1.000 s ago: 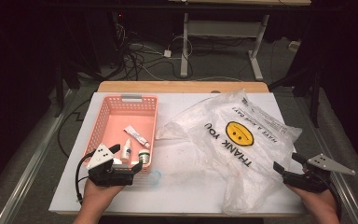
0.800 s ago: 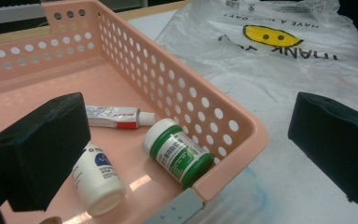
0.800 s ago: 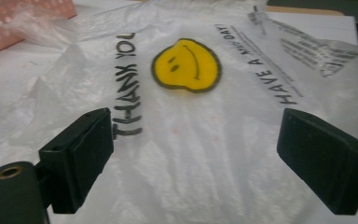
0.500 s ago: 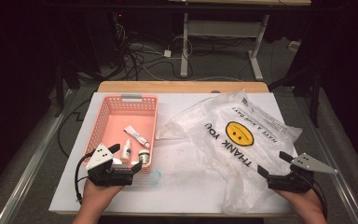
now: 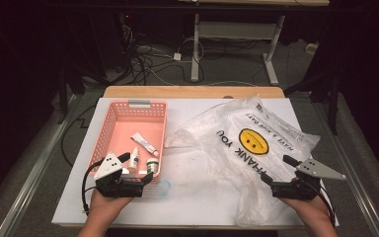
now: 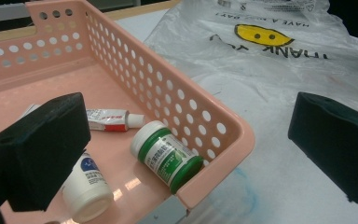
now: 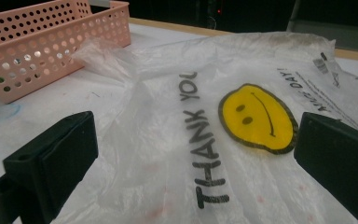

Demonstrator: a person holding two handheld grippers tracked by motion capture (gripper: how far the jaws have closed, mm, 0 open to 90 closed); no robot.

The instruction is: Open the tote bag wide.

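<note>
Your right tongs [image 5: 276, 176] have just been spreading, nothing gripped, the plastic bag [image 5: 246, 148] lying flat under them, ready for regrasping, while your left tongs [image 5: 134, 168], also apart, straddle the basket's [image 5: 109, 129] near corner.

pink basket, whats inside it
Three things lie in the basket: a tube, a white bottle and a green-capped jar. In the left claw view a jaw covers part of the bottle and the tube's tail end.
</note>
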